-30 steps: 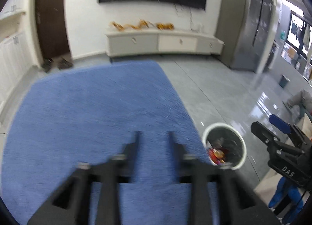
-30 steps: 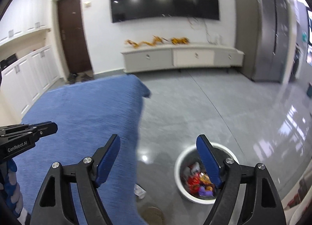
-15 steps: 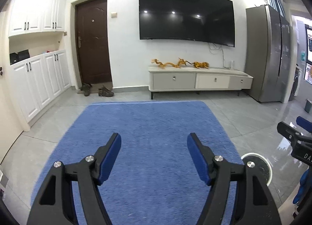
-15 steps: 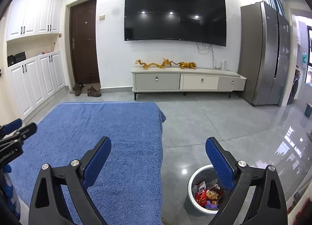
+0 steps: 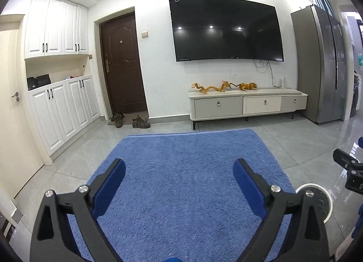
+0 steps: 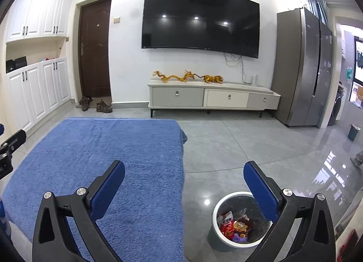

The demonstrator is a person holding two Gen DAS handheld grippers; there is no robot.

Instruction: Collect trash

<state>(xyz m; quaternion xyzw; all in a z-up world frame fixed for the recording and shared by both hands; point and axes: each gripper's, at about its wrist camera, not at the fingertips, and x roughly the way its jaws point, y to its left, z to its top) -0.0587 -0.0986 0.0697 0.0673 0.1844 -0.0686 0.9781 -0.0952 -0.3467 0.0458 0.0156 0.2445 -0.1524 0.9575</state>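
Both views tilted up since earlier | left tongs point(image 5: 179, 178), right tongs point(image 6: 184, 179) spread, empty | round bin point(image 6: 221, 239) holds crinkled wrappers point(image 6: 234, 226)

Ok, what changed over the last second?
Both grippers tilted up from the floor to face the TV wall. The left gripper went from nearly shut to wide open, empty. The right gripper stayed open and empty. The trash bin still holds wrappers beside the blue rug.
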